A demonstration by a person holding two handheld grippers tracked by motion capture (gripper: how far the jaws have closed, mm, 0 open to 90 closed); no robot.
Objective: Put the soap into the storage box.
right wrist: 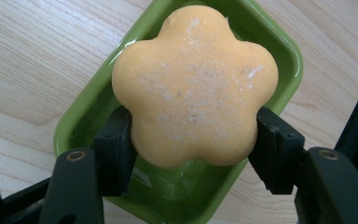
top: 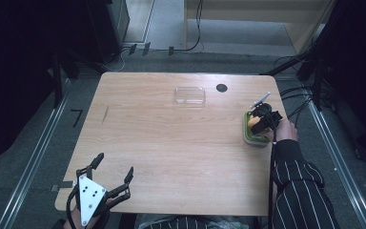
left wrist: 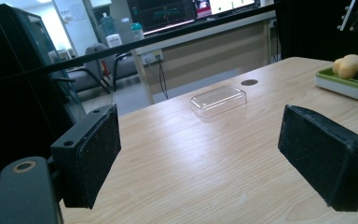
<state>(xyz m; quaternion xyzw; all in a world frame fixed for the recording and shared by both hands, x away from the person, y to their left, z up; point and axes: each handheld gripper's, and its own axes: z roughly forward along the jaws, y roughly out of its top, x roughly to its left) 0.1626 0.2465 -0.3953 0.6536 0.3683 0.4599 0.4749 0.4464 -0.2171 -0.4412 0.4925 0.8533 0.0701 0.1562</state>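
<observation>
An orange flower-shaped soap [right wrist: 193,84] is clamped between the two black pads [right wrist: 116,149] of my right gripper [right wrist: 193,149], just above a green soap dish [right wrist: 279,51]. From the high view, that gripper [top: 262,121] stands over the green dish [top: 253,137] at the table's right edge, with the soap [top: 253,121] showing orange under it. My left gripper [top: 112,169] rests at the near left corner, jaws wide apart and nothing between them. Its pads [left wrist: 91,154] frame bare tabletop in the left gripper view, where the soap [left wrist: 347,65] and dish [left wrist: 342,84] appear far right.
A clear plastic lid or tray [top: 189,95] lies near the table's far edge, seen also as the clear tray [left wrist: 218,100] ahead of the left gripper. A dark round hole cover [top: 221,88] sits beside it. Cables run off the right side [top: 298,102].
</observation>
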